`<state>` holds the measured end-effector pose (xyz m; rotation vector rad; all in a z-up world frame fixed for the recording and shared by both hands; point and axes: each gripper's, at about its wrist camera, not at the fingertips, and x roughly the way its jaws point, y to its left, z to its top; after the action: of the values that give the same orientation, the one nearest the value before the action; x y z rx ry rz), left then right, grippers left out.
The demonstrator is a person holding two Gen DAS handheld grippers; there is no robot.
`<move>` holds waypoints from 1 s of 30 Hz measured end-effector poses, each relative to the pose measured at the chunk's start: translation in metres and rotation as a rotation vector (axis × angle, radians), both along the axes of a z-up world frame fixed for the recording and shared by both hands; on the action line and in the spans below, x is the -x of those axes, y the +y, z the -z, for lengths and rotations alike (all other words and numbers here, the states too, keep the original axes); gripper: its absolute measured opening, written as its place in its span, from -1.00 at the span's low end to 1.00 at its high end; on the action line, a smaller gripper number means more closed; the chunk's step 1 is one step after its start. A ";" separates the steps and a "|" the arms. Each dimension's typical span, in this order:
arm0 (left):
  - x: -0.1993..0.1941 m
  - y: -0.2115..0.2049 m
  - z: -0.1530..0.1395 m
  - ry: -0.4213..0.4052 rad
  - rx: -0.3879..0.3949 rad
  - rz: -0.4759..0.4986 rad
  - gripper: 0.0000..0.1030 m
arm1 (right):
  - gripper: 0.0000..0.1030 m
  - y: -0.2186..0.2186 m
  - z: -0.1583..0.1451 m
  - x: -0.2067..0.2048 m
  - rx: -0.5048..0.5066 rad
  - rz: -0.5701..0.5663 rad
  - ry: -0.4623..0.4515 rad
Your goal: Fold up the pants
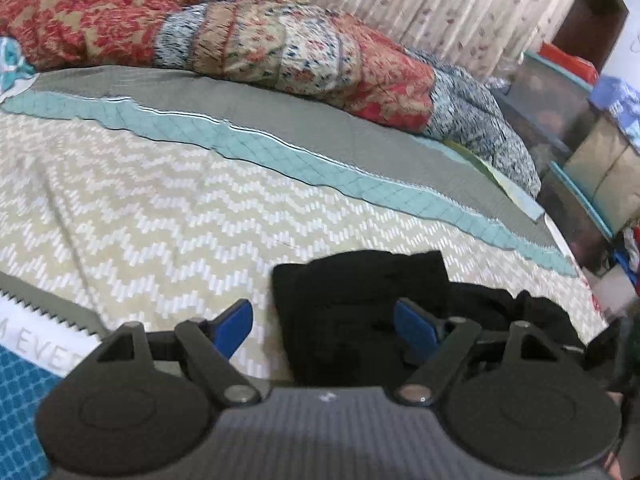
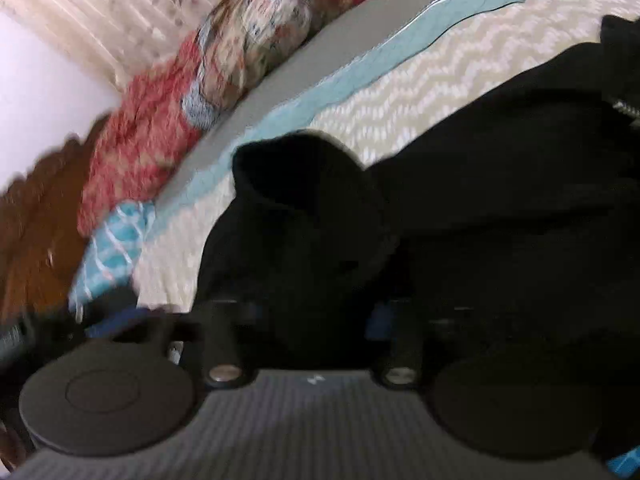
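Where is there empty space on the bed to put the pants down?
The zigzag cover is bare from the black pants to the teal stripe. The grey strip beyond is free too. The far edge is crowded by the red quilt.

text: "M EVE", cut off | on: white band of bedcover (image 1: 40, 354) | elsewhere: none legible
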<state>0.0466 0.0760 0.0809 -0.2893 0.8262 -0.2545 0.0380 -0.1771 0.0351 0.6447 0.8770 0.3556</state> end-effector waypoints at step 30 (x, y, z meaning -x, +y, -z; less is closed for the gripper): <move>0.010 -0.107 0.035 0.053 -0.317 0.162 0.54 | -0.85 -0.064 -0.021 0.004 0.039 0.215 -0.153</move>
<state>0.0364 -0.0307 0.0463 0.0689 0.9298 -0.2637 0.0341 -0.2416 0.0562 0.6604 0.6599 0.1908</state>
